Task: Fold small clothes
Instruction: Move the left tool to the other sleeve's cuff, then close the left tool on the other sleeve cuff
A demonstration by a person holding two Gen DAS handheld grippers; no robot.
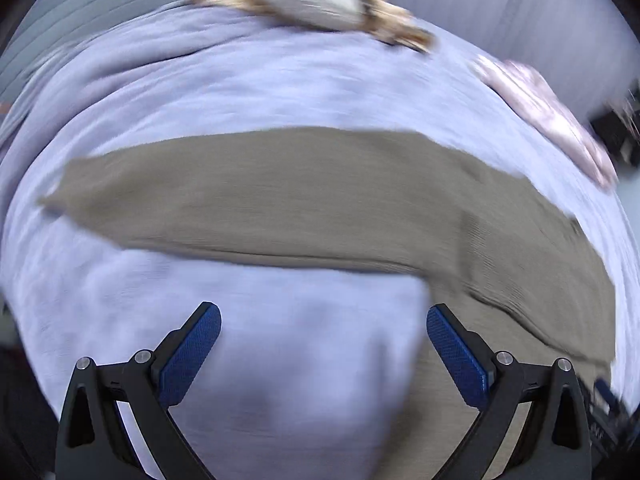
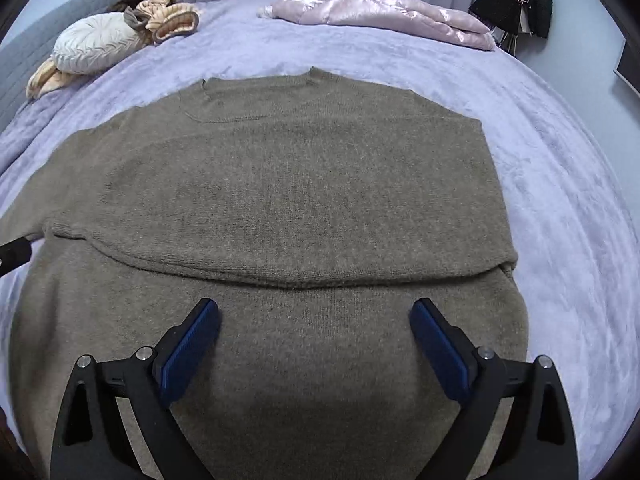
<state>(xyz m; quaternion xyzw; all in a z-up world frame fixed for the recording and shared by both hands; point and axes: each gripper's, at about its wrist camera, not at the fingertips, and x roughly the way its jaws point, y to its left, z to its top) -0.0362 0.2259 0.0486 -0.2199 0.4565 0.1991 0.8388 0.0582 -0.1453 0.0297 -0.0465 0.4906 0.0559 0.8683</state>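
**Both grippers spread and empty over a half-folded sweater**

The right gripper [image 2: 314, 324] is hanging with its jaws spread wide, holding nothing, just above the near part of the olive-brown sweater [image 2: 280, 184]. The left gripper [image 1: 324, 330] is likewise standing wide apart and empty, over bare lavender bedspread [image 1: 240, 92], with its right pad at the sweater's edge.

The sweater is lying flat on the bed, collar away from the person, one sleeve apparently already laid across the body. The left sleeve looks to be next: pinching it near the cuff, through one layer only, and carrying it low and straight should be keeping the body from dragging.

The right view is showing the whole garment, its collar and the fold line, plus a pink jacket [image 2: 384, 12] and a cushion [image 2: 96, 44] well beyond. The left view, blurred, is showing the sleeve [image 1: 260, 200] stretching sideways.
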